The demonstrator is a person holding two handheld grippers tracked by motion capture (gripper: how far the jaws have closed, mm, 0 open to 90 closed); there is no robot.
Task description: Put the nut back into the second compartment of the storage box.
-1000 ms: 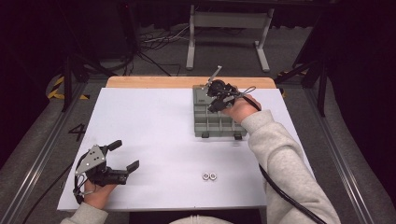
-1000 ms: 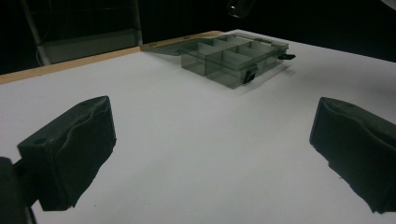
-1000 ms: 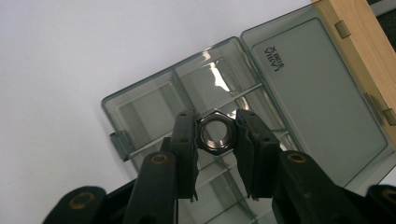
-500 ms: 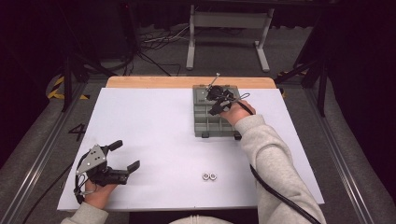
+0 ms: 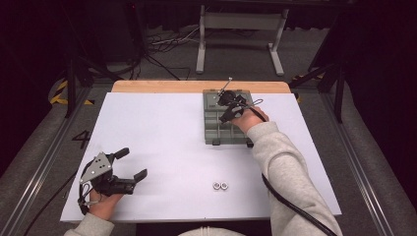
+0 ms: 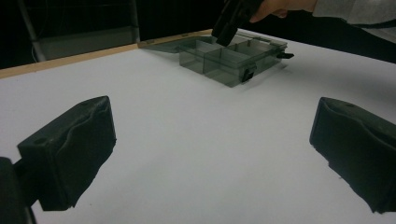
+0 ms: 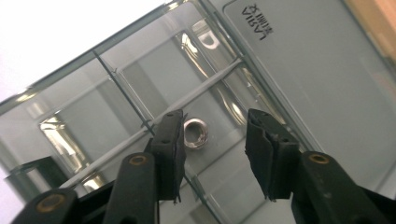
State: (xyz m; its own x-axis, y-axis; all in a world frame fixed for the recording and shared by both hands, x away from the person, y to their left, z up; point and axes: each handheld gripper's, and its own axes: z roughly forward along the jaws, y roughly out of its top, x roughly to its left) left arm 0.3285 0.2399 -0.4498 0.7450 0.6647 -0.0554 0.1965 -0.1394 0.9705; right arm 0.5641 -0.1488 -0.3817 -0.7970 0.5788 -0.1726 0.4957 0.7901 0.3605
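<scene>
Steel, bright: small hex nut (image 7: 194, 133) lying in a compartment of the clear grey plastic divided box (image 5: 216, 129). Light, hard, likely slippery; grip across flats. Right gripper (image 7: 213, 151) above it, jaws apart; left gripper (image 5: 126, 164) parted, empty.

A smoky grey translucent organiser box (image 5: 227, 120) sits on a white table (image 5: 162, 142), beside two silver nuts (image 5: 220, 185).

The white desk (image 5: 162, 142) is bright and the room around it is very dark. Light shines off the clear box (image 7: 140, 93). The near jaws look blurry.
</scene>
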